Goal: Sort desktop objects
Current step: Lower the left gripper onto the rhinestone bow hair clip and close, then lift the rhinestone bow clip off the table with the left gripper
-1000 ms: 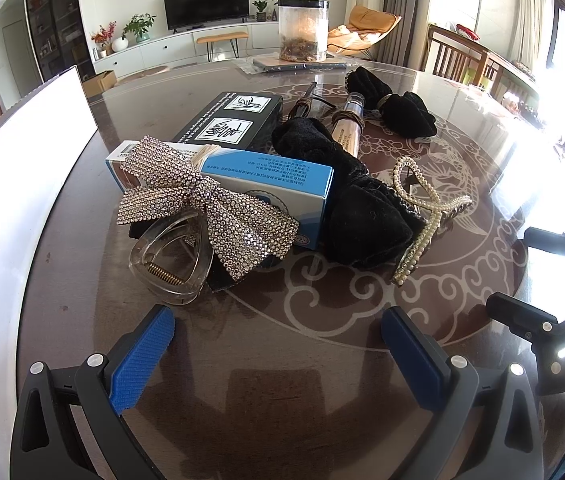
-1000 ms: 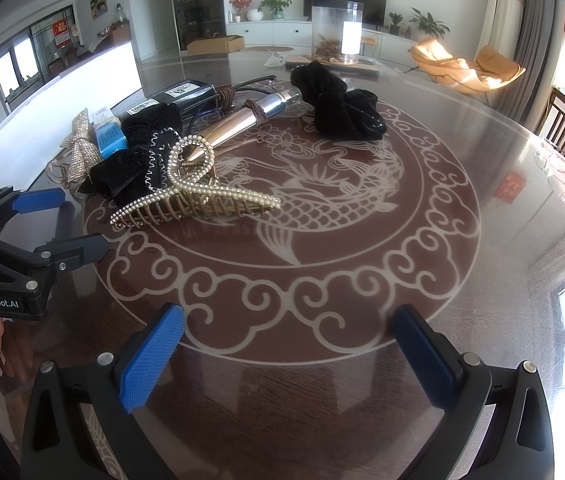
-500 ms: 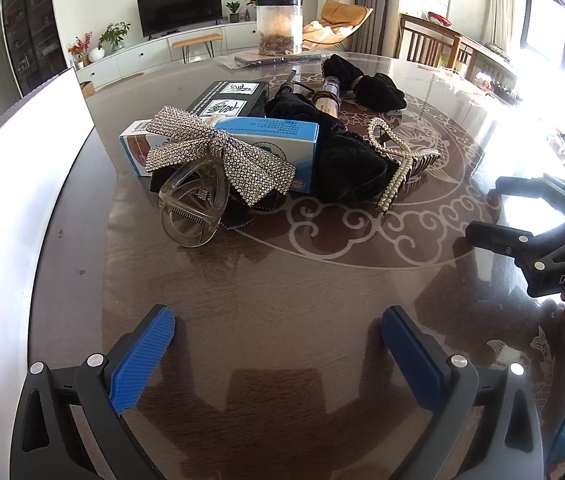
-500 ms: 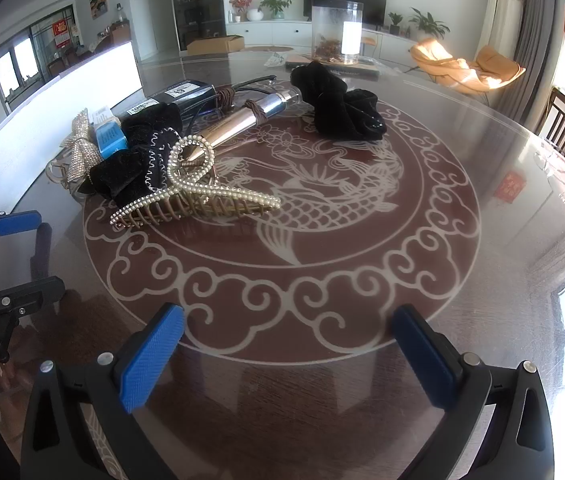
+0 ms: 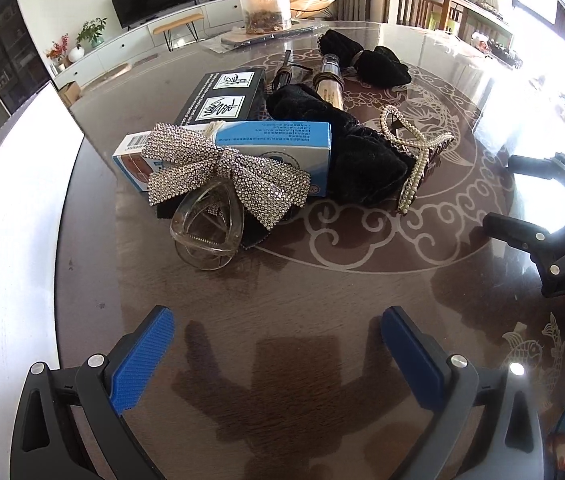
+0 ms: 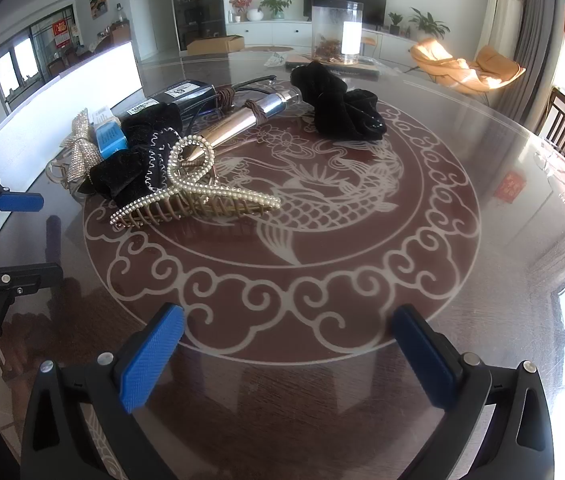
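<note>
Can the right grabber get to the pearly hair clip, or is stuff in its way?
Probably yes. The right gripper is open and empty, and only bare table lies between it and the pearl hair clip, which sits at the pile's near edge.

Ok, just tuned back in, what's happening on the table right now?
Nothing is being handled. The left gripper and right gripper are both open and empty, short of the pile. The rhinestone bow, clear claw clip, blue box, pearl claw clip and black velvet bow lie bunched together on the table, unsorted.
</note>
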`<state>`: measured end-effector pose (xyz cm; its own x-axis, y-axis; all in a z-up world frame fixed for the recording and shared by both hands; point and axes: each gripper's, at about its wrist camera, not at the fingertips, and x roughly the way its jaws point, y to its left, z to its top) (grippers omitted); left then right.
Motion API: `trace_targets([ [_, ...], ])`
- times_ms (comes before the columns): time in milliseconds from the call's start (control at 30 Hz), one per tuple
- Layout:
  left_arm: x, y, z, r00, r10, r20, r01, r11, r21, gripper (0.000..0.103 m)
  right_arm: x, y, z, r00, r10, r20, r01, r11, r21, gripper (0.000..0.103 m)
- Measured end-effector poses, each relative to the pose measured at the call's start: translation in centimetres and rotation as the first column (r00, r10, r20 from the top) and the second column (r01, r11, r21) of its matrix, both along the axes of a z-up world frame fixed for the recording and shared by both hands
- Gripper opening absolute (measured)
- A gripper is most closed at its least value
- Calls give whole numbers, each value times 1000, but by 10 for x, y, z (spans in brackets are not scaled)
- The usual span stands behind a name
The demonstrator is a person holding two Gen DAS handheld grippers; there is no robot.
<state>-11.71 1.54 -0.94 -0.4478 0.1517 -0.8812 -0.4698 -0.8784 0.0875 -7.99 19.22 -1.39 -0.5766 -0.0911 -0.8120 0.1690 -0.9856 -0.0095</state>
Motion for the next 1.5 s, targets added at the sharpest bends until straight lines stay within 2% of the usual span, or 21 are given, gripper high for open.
trace_targets([
  [100, -9, -7, 1, 1000, -2, 8, 1, 1000, 30, 103, 0, 0, 1, 1000, 0, 0, 0, 1000, 0, 103],
  [300, -34, -15, -3, 998, 50, 40, -55, 989, 141, 103, 0, 0, 0, 1000, 0, 0, 0, 1000, 0, 103],
  [467, -58, 1, -1, 996, 89, -16, -86, 990, 114, 103, 0, 0, 0, 1000, 0, 0, 0, 1000, 0, 103],
  [533, -63, 0, 0, 995, 94, -30, -89, 988, 130, 103, 0, 0, 0, 1000, 0, 0, 0, 1000, 0, 103],
  [600, -61, -3, 1, 995, 88, -42, -81, 986, 147, 82, 0, 0, 0, 1000, 0, 0, 0, 1000, 0, 103],
  [633, -59, -4, 1, 995, 91, -48, -83, 986, 142, 78, 0, 0, 0, 1000, 0, 0, 0, 1000, 0, 103],
  [667, -54, -6, 4, 994, 84, -67, -74, 986, 148, 69, -1, 0, 0, 1000, 0, 0, 0, 1000, 0, 103],
  [700, -48, -8, 5, 994, 80, -77, -69, 988, 137, 67, -1, 0, 0, 1000, 0, 0, 0, 1000, 0, 103],
  [733, -42, -11, 6, 993, 81, -88, -70, 990, 122, 46, 0, 0, 0, 1000, 0, 0, 0, 1000, 0, 103],
  [767, -35, -15, 6, 993, 84, -87, -73, 990, 117, 36, 0, -1, 0, 1000, 0, 0, 0, 1000, 0, 103],
  [933, 3, -47, 5, 989, 141, -32, -132, 969, 207, 36, 0, -1, 0, 1000, 0, 0, 0, 1000, 0, 103],
  [1033, 19, -58, 5, 988, 151, -17, -144, 965, 220, 36, 0, -1, 0, 1000, 0, 0, 0, 1000, 0, 103],
  [1100, 24, -60, 5, 987, 160, -16, -153, 967, 203, 40, 0, -1, 0, 1000, 0, 0, 0, 1000, 0, 103],
  [1133, 27, -62, 5, 985, 169, -23, -162, 968, 192, 48, 0, -1, 0, 1000, 0, 0, 0, 1000, 0, 103],
  [1167, 29, -63, 6, 983, 178, -34, -169, 968, 186, 61, 0, -1, 0, 1000, 0, 0, 0, 1000, 0, 103],
  [1267, 35, -68, 13, 977, 194, -92, -175, 968, 180, 86, -1, 0, 0, 1000, 0, 0, 0, 1000, 0, 103],
  [1333, 32, -69, 14, 974, 201, -103, -180, 966, 184, 87, 0, -1, 0, 1000, 0, 0, 0, 1000, 0, 103],
  [1433, 16, -63, 7, 976, 210, -50, -195, 958, 210, 88, -1, -1, 0, 1000, 0, 0, 0, 1000, 0, 103],
  [1500, 8, -55, 0, 978, 208, -34, -197, 961, 196, 88, 0, -1, 0, 1000, 0, 0, 0, 1000, 0, 103],
])
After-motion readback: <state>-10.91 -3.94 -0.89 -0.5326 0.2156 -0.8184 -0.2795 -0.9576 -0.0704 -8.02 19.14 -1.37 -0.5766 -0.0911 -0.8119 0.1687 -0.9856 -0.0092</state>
